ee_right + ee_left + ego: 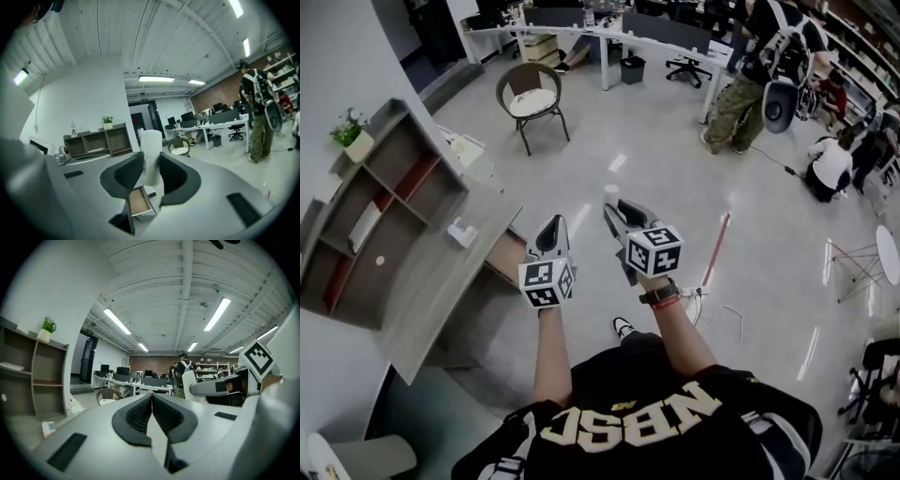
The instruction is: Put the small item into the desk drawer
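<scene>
The small item (151, 154) is a white cylinder, and my right gripper (151, 174) is shut on it, the pads pressing its lower half. In the head view the item (611, 195) pokes out past the right gripper (615, 210), held in the air to the right of the grey desk (441, 281). The desk drawer (139, 202) stands pulled open with a brown bottom, below and beyond the right jaws; the head view shows the drawer (504, 255) under the desk's edge. My left gripper (553, 223) hovers beside the drawer, jaws shut on nothing, its pads (140, 411) touching.
On the desk stand a shelf unit (384, 216) with a potted plant (352, 131), and a small white object (461, 232). A chair (532, 98) is further off on the floor. A red-and-white pole (717, 248) lies to the right. People (759, 66) are at the back.
</scene>
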Demonstrator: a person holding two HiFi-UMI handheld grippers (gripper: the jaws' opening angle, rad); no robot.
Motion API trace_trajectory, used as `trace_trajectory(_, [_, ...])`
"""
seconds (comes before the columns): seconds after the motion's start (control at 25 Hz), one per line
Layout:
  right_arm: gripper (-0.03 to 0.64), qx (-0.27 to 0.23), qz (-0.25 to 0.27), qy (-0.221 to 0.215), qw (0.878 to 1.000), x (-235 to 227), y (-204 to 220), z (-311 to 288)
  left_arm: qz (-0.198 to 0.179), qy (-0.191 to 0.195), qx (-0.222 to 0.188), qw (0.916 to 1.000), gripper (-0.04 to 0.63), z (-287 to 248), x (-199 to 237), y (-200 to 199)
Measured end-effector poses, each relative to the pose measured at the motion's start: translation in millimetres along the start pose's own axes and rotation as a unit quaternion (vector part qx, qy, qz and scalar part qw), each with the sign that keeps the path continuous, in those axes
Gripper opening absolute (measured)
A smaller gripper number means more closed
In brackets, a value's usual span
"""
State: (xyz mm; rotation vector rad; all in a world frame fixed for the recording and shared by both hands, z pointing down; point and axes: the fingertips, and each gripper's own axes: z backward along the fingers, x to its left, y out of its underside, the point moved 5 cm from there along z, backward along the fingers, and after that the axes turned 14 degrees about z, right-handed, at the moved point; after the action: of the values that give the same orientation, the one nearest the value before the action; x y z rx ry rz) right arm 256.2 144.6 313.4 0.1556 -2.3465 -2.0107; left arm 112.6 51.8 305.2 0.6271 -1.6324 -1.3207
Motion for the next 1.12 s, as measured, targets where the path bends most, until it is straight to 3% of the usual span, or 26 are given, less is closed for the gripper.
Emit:
trace_trajectory(0.28, [0.118, -0.011, 0.011, -0.086, 0.996, 2.1, -19.6, -75.6, -0.005, -0.086, -0.03, 0.9958, 0.017, -16.5, 46.8, -15.0])
trace_trajectory(0.44, [0.118, 0.0, 0.015, -0.155, 0.988, 19.0, -18.9, -114.4, -0.003, -0.156, -0.049, 0.9865, 0.017, -5.2, 73.6, -19.0])
trace_trajectory(0.76, [0.118, 0.024, 0.012, -0.268, 0.963, 64.8, -5.7, -164.0, 0.0, -0.268, -0.065, 0.9612, 0.017, 29.5, 106.1, -16.5])
trace_trajectory(1.12, [0.118, 0.107, 0.015, -0.371, 0.923, 141.7, 61.5, -192.4, 0.035, -0.393, -0.037, 0.9183, 0.015, 86.7, 153.6, 23.7])
